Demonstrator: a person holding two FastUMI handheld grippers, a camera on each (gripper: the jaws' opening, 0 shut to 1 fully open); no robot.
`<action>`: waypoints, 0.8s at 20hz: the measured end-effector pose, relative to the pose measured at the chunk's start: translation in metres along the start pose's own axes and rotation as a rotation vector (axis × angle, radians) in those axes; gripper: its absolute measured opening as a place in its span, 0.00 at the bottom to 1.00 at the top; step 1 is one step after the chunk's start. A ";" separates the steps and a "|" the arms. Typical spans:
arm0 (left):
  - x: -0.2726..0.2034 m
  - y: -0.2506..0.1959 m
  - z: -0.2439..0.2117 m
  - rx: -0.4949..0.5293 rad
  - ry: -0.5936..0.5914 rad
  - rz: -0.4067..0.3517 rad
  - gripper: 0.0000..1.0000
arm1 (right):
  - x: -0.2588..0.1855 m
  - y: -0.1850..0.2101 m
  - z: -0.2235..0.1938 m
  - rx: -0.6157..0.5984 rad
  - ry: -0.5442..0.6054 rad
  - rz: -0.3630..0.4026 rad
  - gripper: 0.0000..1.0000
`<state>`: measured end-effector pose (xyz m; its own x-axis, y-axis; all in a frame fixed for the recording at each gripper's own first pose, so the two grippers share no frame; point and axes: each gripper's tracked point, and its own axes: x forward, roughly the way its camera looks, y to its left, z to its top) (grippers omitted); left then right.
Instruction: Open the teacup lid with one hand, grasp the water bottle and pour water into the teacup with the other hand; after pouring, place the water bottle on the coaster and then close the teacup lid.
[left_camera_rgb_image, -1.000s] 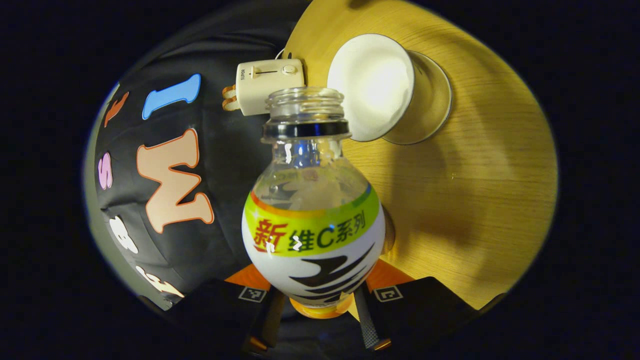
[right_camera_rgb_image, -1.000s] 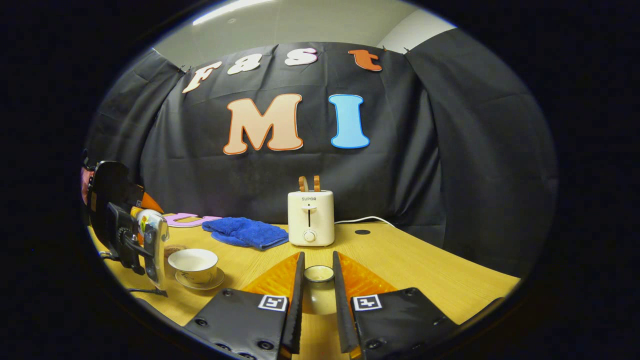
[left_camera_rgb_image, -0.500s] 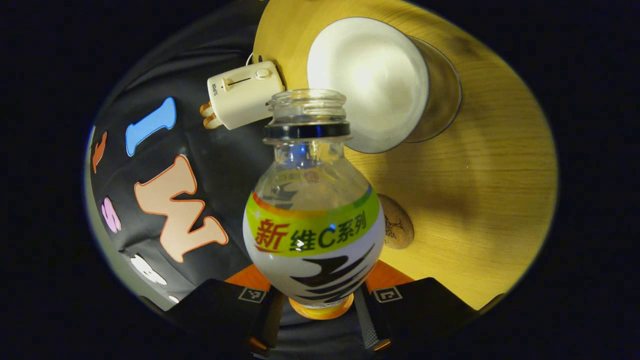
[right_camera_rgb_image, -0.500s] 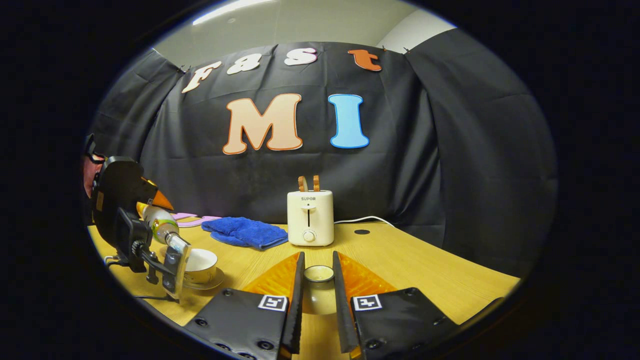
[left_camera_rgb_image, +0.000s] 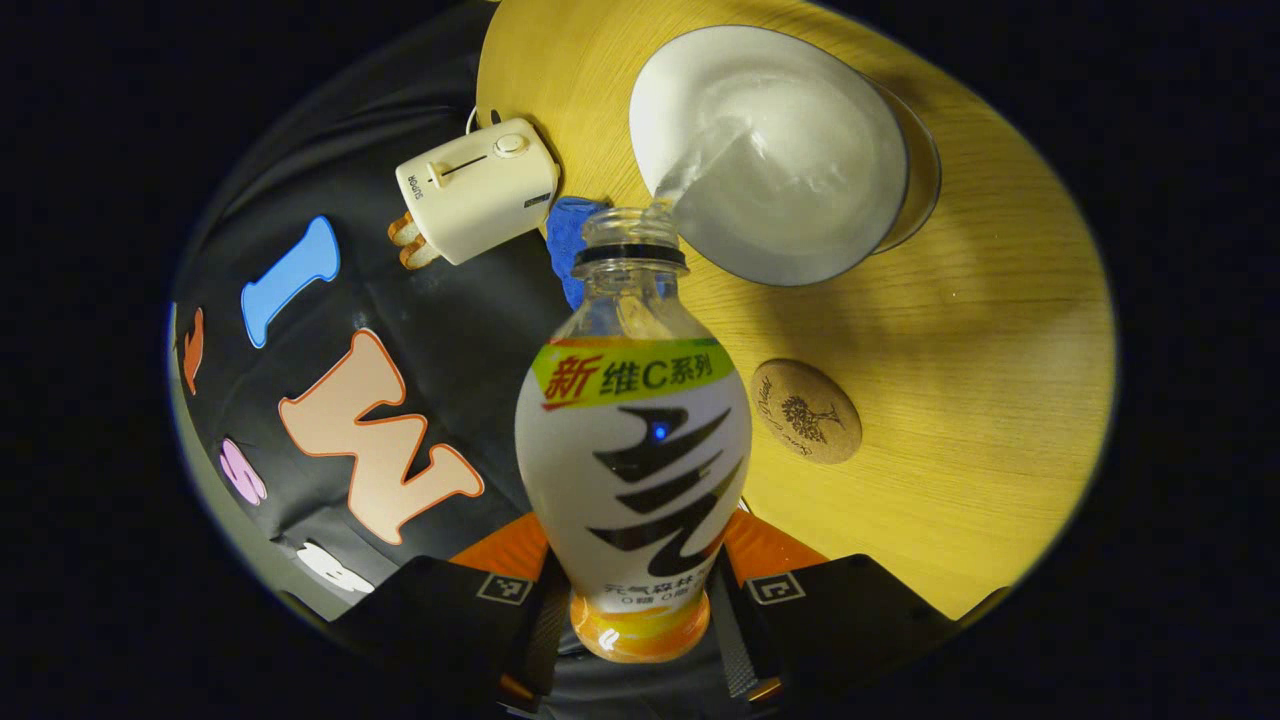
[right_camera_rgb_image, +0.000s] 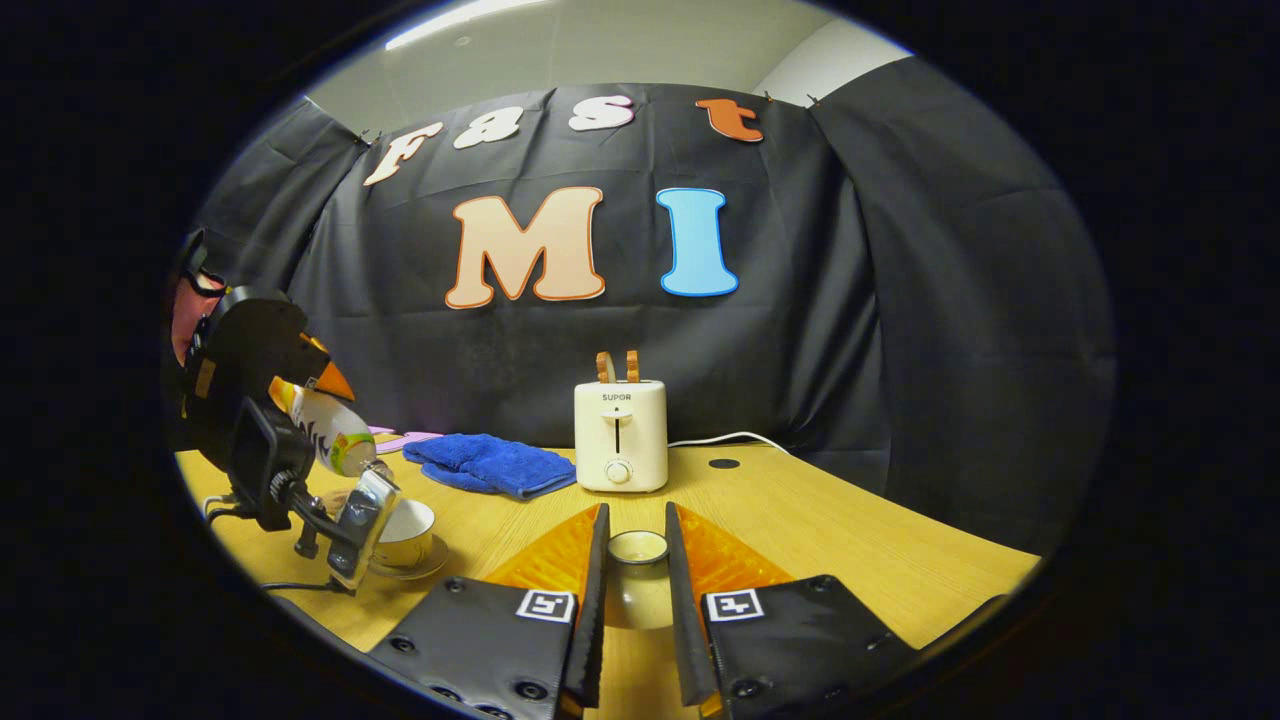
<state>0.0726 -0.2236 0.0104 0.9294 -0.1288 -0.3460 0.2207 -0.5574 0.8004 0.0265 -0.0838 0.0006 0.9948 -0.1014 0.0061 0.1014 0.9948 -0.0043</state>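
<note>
Water streams from the tilted water bottle (left_camera_rgb_image: 632, 450), clamped in the left tool (left_camera_rgb_image: 634, 610), into the teacup (left_camera_rgb_image: 775, 150); a steady tilt keeps it inside. The right tool (right_camera_rgb_image: 637, 590) grips the lid (right_camera_rgb_image: 637, 548).

Both views are sharp at the centre and bend strongly toward the edges. In the left gripper view, light glares white inside the cup (left_camera_rgb_image: 790, 150), and soft shadows cross the tabletop (left_camera_rgb_image: 980, 330) at 3 o'clock. In the right gripper view, a ceiling lamp (right_camera_rgb_image: 470, 18) glows at 11 o'clock.
</note>
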 end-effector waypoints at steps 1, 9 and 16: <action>0.000 0.001 0.000 0.000 0.002 0.000 0.62 | 0.000 0.000 0.000 0.000 0.000 0.000 0.34; -0.004 0.002 0.003 0.018 -0.024 0.043 0.63 | 0.001 -0.001 0.001 0.000 -0.001 -0.004 0.34; -0.011 -0.002 -0.001 0.061 -0.027 0.057 0.63 | 0.001 -0.001 0.001 -0.001 -0.001 -0.003 0.34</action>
<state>0.0618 -0.2206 0.0134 0.9313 -0.1839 -0.3145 0.1483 -0.5971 0.7883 0.0277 -0.0851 0.0013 0.9945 -0.1047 0.0067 0.1048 0.9945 -0.0048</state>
